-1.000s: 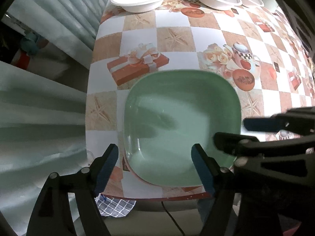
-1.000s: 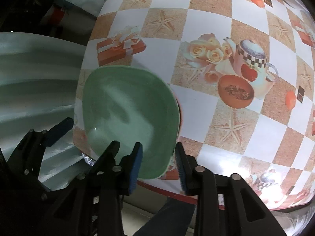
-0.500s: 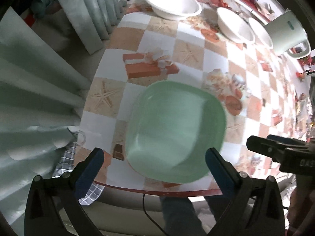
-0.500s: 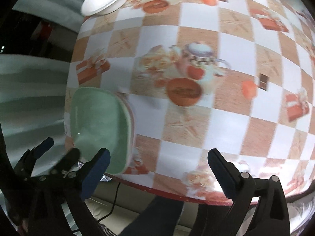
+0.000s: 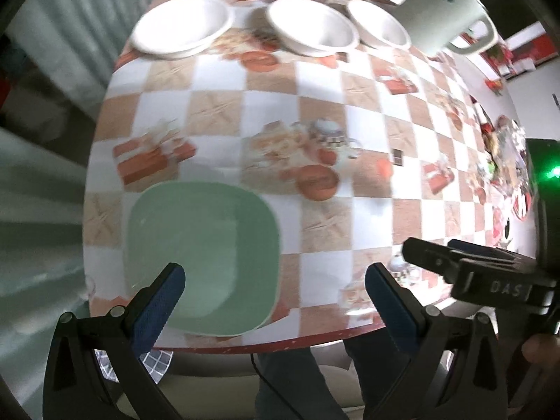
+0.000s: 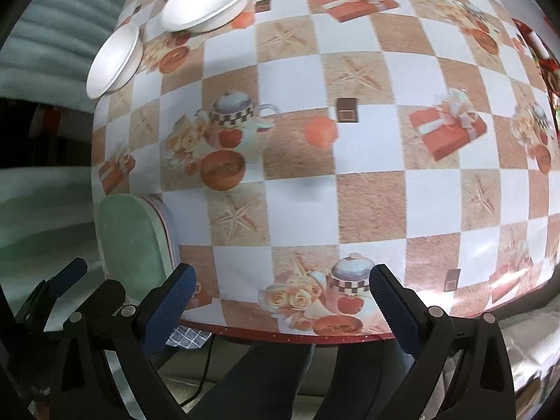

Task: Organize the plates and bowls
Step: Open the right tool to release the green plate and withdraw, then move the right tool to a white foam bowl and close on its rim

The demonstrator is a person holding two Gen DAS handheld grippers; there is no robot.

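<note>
A square green plate [image 5: 201, 259] lies near the table's front left corner, on top of a stack whose lower plate rims [image 6: 168, 227] show at its right side. My left gripper [image 5: 274, 276] hangs open above the plate's near right edge, holding nothing. My right gripper [image 6: 281, 280] is open over the bare tablecloth to the right of the green plate [image 6: 129, 241], also holding nothing. Three white bowls [image 5: 182, 26] [image 5: 313, 26] [image 5: 379, 24] stand in a row at the far side of the table.
A pale jug [image 5: 444, 10] stands beside the bowls at the far right. The checked tablecloth [image 6: 367, 203] covers the table, whose red front edge [image 6: 297, 336] is close to both grippers. A person's legs [image 6: 266, 378] are below it. Curtains hang at the left.
Both grippers opened wide and lifted away from the green plate, which stays on the table. The right gripper swung off to the right over the cloth.
</note>
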